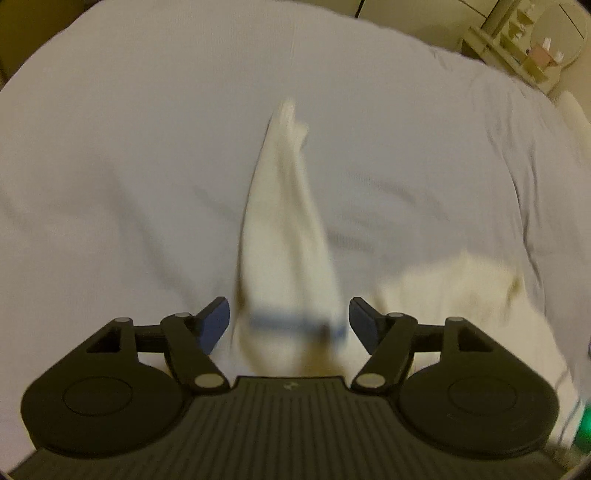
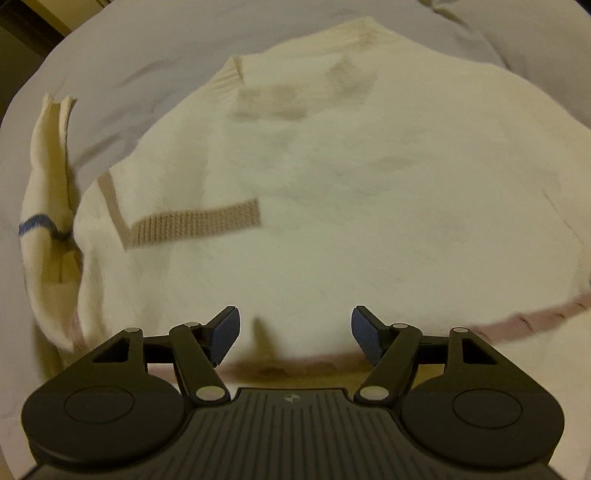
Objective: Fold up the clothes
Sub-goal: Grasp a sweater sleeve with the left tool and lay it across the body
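A cream sweater [image 2: 332, 203] lies spread on a pale bedsheet [image 2: 147, 55]. A beige ribbed band [image 2: 195, 223] crosses its left part and a pinkish stripe [image 2: 535, 317] runs along its near hem. My right gripper [image 2: 295, 334] hangs open just over that hem, pads apart and off the cloth. One sleeve [image 1: 280, 221] with a blue stripe [image 1: 273, 320] stretches away across the sheet [image 1: 129, 147]. My left gripper [image 1: 289, 325] is open astride the sleeve at the stripe, pads clear of it. The same sleeve [image 2: 46, 192] shows at the left of the right wrist view.
The bed fills both views, its sheet creased around the sweater. A pale shelf unit [image 1: 517, 40] with small items stands beyond the bed's far right corner. Dark floor shows past the bed's left edge [image 2: 22, 33].
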A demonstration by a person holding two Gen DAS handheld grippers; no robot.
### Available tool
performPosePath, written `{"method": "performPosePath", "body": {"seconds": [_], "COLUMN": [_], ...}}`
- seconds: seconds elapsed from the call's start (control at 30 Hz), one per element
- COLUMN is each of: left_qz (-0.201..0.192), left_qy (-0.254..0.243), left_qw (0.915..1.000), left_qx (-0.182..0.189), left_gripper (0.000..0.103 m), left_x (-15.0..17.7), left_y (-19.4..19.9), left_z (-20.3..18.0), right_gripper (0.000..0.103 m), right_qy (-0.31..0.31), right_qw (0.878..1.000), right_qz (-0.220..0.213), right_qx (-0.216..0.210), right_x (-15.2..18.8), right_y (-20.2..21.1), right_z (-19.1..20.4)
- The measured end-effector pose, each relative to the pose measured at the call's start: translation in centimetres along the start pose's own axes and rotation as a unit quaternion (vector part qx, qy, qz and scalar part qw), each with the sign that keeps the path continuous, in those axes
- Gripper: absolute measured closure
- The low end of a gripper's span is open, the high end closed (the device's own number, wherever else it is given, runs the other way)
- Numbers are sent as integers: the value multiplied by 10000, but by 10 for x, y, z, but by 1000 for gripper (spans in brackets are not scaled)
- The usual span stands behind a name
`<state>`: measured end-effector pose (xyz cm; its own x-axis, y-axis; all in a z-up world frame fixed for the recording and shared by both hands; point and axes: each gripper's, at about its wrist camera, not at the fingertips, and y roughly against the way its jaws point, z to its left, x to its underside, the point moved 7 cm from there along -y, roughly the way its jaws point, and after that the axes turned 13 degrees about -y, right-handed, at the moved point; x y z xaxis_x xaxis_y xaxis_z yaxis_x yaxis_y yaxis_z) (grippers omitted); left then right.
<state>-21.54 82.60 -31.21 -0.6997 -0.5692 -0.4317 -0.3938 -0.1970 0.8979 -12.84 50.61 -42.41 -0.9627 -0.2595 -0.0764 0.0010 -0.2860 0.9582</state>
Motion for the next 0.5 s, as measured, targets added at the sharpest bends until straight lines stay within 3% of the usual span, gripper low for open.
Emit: {"method": "performPosePath", "body": {"seconds": [0.1,0.23,0.3,0.37,0.43,0.5], "left_qz": [-8,213,255,184,-461,-1149], "left_qy": [16,50,73,124,75,213], "left_qw": [9999,9983,9972,9961,9931,9846], "left_qx": [-163,-542,-706,-850,-1074,-1304], "left_gripper": [36,40,97,98,98,98], "left_x": [-50,-89,-94,-92,-80,-59], "left_y": [-37,-87,-99,-100,-61,-3], "left_z": [4,14,21,29,39,58], "right_gripper": [33,31,31,31,31,31], "right_qy": [-37,-171,-248,-331,-443,-579], "right_qw": [9999,9995,9992,9989,9985,9978], "right_qz": [119,262,306,324,318,316], "right_qx": [-2,-18,5,34,32,-5], "right_x": [-6,-12,-13,-13,-13,-14], "right_y": [-7,-15,-17,-18,-17,-15], "right_z": [1,-6,-11,-18,-24,-30]}}
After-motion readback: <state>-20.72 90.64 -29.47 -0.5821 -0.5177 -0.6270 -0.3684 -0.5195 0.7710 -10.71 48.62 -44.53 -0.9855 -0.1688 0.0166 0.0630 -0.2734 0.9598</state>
